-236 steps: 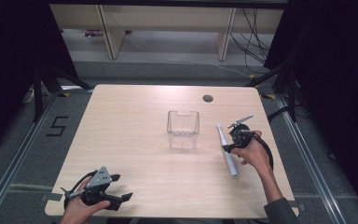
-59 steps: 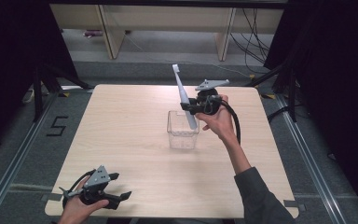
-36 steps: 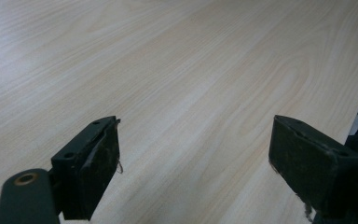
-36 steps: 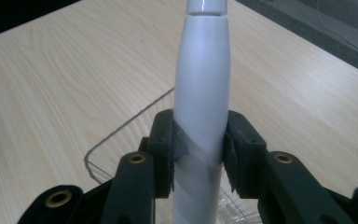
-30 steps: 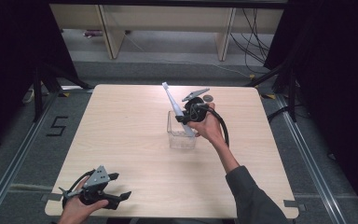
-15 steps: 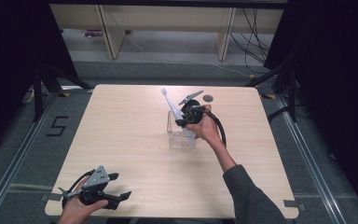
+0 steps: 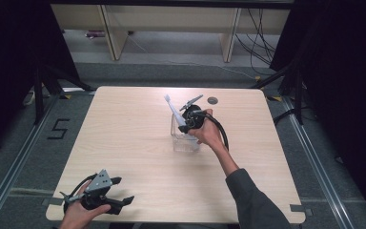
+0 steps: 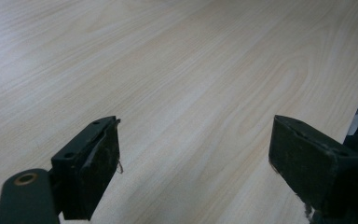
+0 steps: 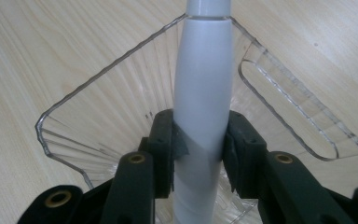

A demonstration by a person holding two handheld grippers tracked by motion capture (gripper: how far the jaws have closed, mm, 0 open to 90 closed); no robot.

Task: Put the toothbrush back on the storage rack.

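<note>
Since half a second ago we see the right tongs (image 7: 183,125) and their tube sunk lower over the clear container (image 7: 185,143), which stands near the middle of the desk (image 7: 124,133), toward its far edge. Our right tongs clamp the pale grey tube (image 9: 203,93) between both pads, its lower end inside the ribbed container, its flat tip tilted toward the far edge. Our left tongs (image 7: 119,191) stay gaping, holding nothing, at the near left corner.

I can't see the tube's (image 9: 203,93) ends: top edge cuts one, my right gripper (image 9: 199,149) hides the other, inside the bin (image 9: 98,116).
</note>
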